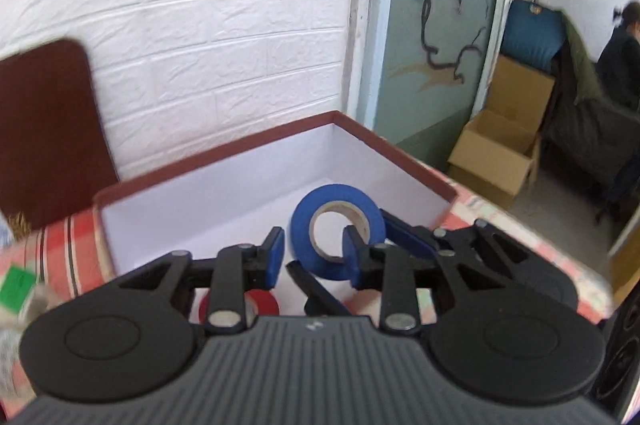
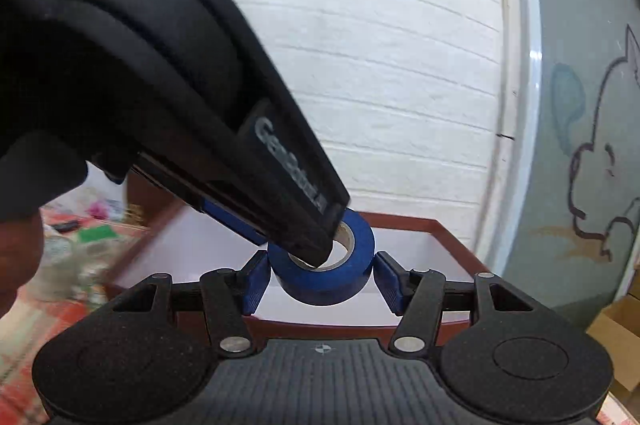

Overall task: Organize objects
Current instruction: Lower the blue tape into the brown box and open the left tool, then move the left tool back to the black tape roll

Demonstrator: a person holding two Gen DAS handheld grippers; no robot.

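Note:
A blue tape roll (image 2: 320, 285) hangs over an open box with a maroon rim (image 2: 408, 223) and a white inside (image 1: 224, 193). My right gripper (image 2: 322, 283) is shut on the roll, one blue pad pressed on each side. My left gripper (image 1: 314, 253) comes in from the upper left in the right wrist view. One of its fingers (image 2: 308, 233) pokes into the roll's hole and the other stays outside, so it is open with a gap to the roll's wall. A red tape roll (image 1: 262, 303) shows under my left fingers.
A maroon board (image 1: 44, 129) leans on the white brick wall at the left. A red checked cloth (image 1: 68, 249) covers the table, with a green item (image 1: 16, 285) on it. Cardboard boxes (image 1: 496, 153) and a seated person (image 1: 620, 53) are at the far right.

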